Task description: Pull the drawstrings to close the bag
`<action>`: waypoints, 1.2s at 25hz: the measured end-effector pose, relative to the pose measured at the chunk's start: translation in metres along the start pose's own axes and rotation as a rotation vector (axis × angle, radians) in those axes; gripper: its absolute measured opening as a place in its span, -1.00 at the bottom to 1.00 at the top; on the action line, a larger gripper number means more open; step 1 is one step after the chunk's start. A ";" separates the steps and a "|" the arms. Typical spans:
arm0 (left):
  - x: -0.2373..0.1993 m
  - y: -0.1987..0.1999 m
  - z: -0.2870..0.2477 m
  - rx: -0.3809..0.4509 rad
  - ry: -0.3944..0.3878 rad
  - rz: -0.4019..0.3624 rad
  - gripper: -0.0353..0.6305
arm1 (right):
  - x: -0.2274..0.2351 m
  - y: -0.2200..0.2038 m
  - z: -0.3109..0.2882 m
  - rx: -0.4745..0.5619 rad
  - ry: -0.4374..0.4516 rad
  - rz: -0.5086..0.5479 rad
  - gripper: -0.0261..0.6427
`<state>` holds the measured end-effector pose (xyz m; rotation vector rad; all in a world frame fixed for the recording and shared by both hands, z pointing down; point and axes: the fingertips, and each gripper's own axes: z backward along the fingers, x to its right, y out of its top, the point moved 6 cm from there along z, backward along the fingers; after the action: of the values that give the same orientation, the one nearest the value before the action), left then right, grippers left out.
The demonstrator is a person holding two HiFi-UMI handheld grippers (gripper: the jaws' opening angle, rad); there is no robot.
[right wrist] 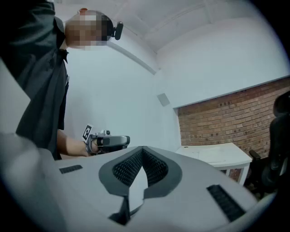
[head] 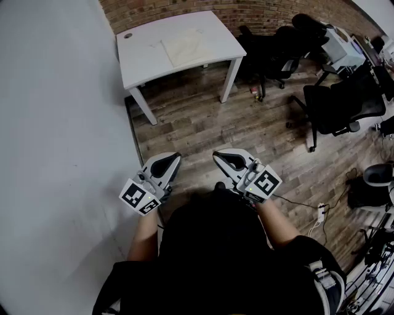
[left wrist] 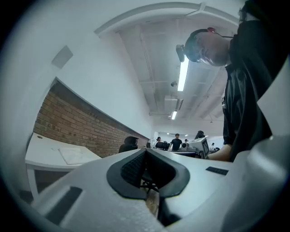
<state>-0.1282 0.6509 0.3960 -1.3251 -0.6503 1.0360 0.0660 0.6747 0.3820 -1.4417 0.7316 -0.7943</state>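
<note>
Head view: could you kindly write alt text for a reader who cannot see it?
A person holds the left gripper and right gripper level over a wooden floor, jaws shut and empty. Ahead, a flat pale bag lies on a white table.

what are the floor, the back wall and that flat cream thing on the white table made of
Floor: wood planks or wood-look laminate, matte; grain and plank seams show. Back wall: bare red brick, pale mortar lines. Cream thing on the table: probably cloth; too small to be sure.
</note>
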 end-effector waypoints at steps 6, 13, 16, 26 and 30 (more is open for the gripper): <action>-0.001 0.000 -0.003 -0.003 -0.009 -0.004 -0.85 | 0.005 -0.008 0.006 -0.051 -0.029 -0.008 -0.91; -0.005 0.001 -0.006 0.000 -0.009 0.000 -0.85 | 0.009 0.002 -0.002 -0.011 -0.021 -0.016 -0.91; -0.007 0.003 -0.005 -0.002 -0.007 0.003 -0.85 | 0.012 0.003 -0.005 -0.015 -0.022 -0.022 -0.91; -0.020 0.005 0.001 0.002 -0.004 0.009 -0.85 | 0.030 0.017 -0.012 0.026 -0.013 0.023 -0.91; -0.028 0.003 0.001 0.006 -0.010 0.014 -0.85 | 0.034 0.014 -0.016 0.019 -0.014 0.017 -0.91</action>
<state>-0.1416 0.6265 0.3977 -1.3220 -0.6460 1.0556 0.0716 0.6373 0.3688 -1.4211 0.7232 -0.7756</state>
